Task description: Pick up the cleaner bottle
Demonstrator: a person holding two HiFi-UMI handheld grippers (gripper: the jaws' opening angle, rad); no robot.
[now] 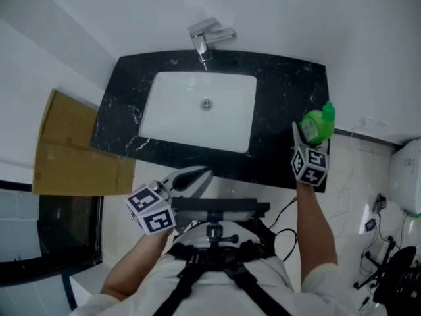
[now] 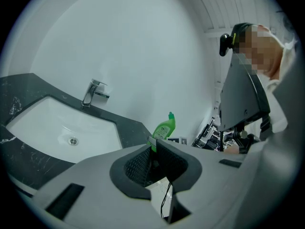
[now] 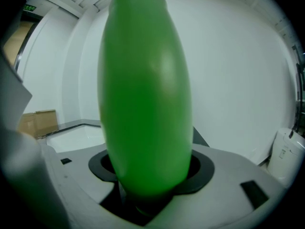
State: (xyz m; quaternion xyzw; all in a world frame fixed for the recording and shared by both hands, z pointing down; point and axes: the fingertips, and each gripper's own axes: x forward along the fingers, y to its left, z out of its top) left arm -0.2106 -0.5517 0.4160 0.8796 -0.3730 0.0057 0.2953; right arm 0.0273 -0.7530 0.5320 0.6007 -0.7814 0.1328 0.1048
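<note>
Cleaner bottle (image 1: 317, 124) gripped by right gripper (image 1: 308, 132) fingers at countertop (image 1: 283, 91) edge; left gripper (image 1: 205, 174) fingers closed

Right gripper (image 1: 309, 133) out ahead on straight forearm (image 1: 316, 222), jaws clamped on green plastic cleaner bottle (image 3: 145, 94), left gripper (image 1: 202, 174) drawn close to torso, jaws together, empty.

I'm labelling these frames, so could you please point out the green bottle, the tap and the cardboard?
green bottle (image 1: 314, 126), head view, on its body.
tap (image 1: 210, 31), head view, on its top.
cardboard (image 1: 71, 149), head view, on its flat middle.
</note>
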